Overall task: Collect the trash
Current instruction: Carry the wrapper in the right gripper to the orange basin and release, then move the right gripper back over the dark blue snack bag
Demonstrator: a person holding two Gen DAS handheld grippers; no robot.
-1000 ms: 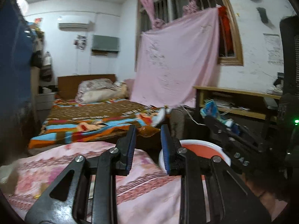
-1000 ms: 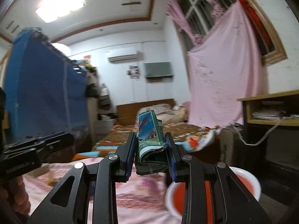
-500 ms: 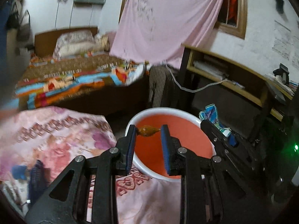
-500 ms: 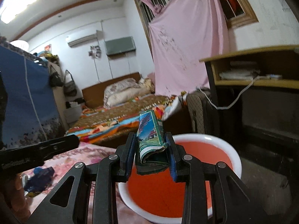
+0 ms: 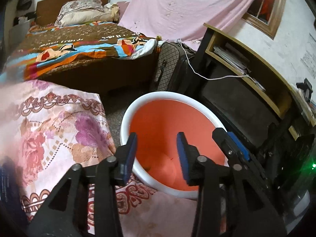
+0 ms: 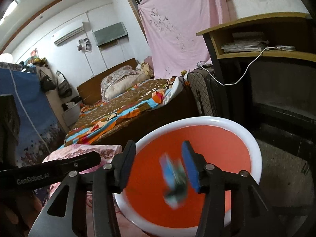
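As both pairs of fingers have just spread over the white-rimmed orange plastic bin (image 6: 254, 148), right gripper (image 6: 158, 165) drops blurred blue-green wrapper (image 6: 173, 179) between them; left gripper (image 5: 156, 154) empty. Both loads binned, likely.

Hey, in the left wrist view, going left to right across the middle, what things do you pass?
Pink floral bedspread → orange bin with its white rim → right gripper reaching in from the right → wooden desk.
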